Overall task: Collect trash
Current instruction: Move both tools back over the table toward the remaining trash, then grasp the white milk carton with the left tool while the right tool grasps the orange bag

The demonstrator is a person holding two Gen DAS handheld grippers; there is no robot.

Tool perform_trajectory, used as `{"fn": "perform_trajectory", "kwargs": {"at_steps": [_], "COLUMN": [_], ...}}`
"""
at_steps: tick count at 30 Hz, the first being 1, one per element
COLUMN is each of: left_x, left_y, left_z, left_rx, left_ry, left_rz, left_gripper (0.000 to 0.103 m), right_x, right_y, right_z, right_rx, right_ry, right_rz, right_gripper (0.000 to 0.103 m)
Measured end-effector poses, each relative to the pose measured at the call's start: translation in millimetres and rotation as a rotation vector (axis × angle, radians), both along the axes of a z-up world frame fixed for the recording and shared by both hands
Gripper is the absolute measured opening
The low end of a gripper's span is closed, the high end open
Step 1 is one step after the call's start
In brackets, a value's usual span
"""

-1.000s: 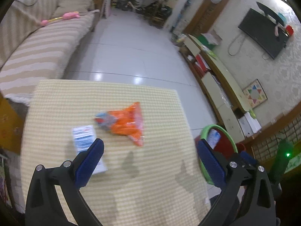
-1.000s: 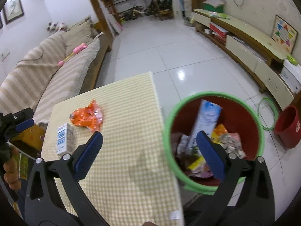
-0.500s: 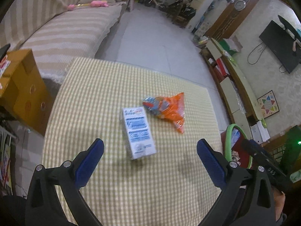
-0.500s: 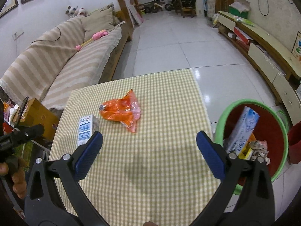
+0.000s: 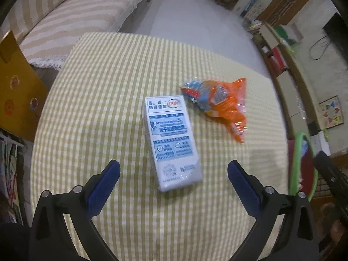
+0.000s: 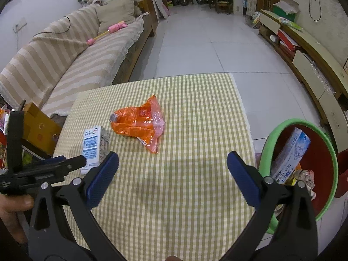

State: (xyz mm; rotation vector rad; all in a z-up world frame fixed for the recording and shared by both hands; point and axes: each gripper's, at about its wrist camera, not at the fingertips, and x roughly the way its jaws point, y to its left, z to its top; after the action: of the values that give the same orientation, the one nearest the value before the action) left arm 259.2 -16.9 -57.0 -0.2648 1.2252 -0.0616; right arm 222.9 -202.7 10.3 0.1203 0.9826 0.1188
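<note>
A white and blue milk carton (image 5: pixel 171 141) lies flat on the checked tablecloth (image 5: pixel 97 100), with an orange snack wrapper (image 5: pixel 219 106) just beyond it to the right. My left gripper (image 5: pixel 173 168) is open and empty, its jaws either side of the carton's near end. In the right wrist view the carton (image 6: pixel 93 146) and wrapper (image 6: pixel 141 124) lie ahead to the left. My right gripper (image 6: pixel 173 159) is open and empty above the table. The left gripper (image 6: pixel 43 169) shows there beside the carton.
A red bin with a green rim (image 6: pixel 304 169) stands right of the table and holds trash; it also shows in the left wrist view (image 5: pixel 302 165). A yellow cardboard box (image 5: pixel 17 91) sits left of the table. A striped sofa (image 6: pixel 65 61) runs behind.
My left gripper has moved left and down toward the milk carton, which now lies between its jaws. My right gripper has swung left from over the bin to over the table.
</note>
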Motion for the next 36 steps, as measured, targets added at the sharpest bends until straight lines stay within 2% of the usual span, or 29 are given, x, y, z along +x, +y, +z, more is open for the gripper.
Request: {"fn": "perform_trajectory", "kwargs": {"at_steps": [7, 12, 13, 14, 15, 23, 32, 33, 34, 35, 36], "left_x": [23, 34, 35, 36, 35, 30, 31, 30, 30, 29, 29], "left_y": [-8, -8, -5, -2, 0, 27, 57, 59, 59, 59, 60], "left_z": [-26, -37, -39, -40, -41, -28, -6, -5, -3, -2, -1], "left_rx": [0.062, 0.080, 0.058, 0.041, 0.027, 0.046, 0.027, 0.024, 0.019, 0.016, 0.013], "left_ry": [0.037, 0.057, 0.055, 0.050, 0.044, -0.012, -0.064, -0.067, -0.070, -0.072, -0.074], "left_rz": [-0.004, 0.000, -0.004, -0.007, -0.013, -0.005, 0.023, 0.022, 0.021, 0.022, 0.022], "left_gripper": [0.092, 0.075, 0.072, 0.063, 0.059, 0.058, 0.058, 0.058, 0.058, 0.058, 0.058], "right_x": [20, 33, 36, 38, 41, 57, 68, 68, 69, 70, 72], "right_y": [2, 13, 16, 19, 23, 63, 111, 115, 117, 119, 121], "right_z": [-25, -38, -40, -41, -43, -62, -89, -91, -93, -95, -98], "right_rx": [-0.011, -0.002, -0.002, -0.003, -0.005, -0.095, -0.371, -0.389, -0.400, -0.411, -0.416], "right_ry": [0.043, 0.056, 0.058, 0.059, 0.059, 0.054, -0.026, -0.030, -0.030, -0.025, -0.010], "right_rz": [0.027, 0.054, 0.062, 0.069, 0.082, 0.192, 0.332, 0.342, 0.348, 0.353, 0.357], "right_gripper": [0.098, 0.098, 0.098, 0.098, 0.098, 0.098, 0.098, 0.097, 0.089, 0.076, 0.068]}}
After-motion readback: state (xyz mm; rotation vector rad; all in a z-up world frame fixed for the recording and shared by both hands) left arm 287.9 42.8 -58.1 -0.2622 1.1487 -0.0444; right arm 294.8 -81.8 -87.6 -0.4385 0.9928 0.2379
